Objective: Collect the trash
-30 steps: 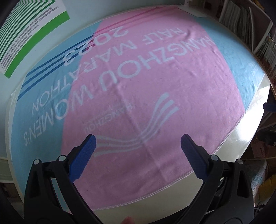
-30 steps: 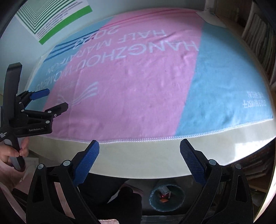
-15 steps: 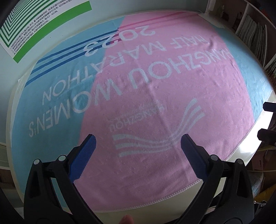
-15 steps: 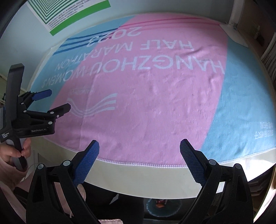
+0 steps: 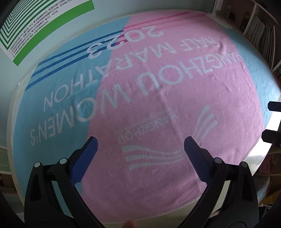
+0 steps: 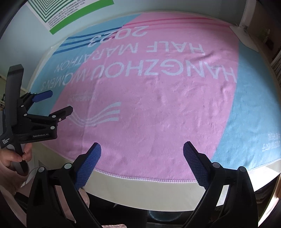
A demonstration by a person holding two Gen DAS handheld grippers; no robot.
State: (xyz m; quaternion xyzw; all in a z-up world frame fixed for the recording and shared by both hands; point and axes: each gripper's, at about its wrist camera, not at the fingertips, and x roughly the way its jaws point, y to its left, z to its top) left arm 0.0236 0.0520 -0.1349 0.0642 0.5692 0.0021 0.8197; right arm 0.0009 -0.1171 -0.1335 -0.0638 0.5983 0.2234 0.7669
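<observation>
A cream desk [image 6: 144,189] carries a spread towel [image 5: 175,108], pink in the middle and pale blue at both sides, printed with white lettering. Behind it stands a pale wall [image 5: 108,10] with a green-striped poster [image 5: 35,22]. Shelves of upright books [image 5: 260,35] fill the right side. Daylight glares on the desk's right edge.

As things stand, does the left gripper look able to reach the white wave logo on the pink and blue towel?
Probably yes: the left gripper hangs open right over the white wave logo on the pink and blue towel, nothing between.
</observation>
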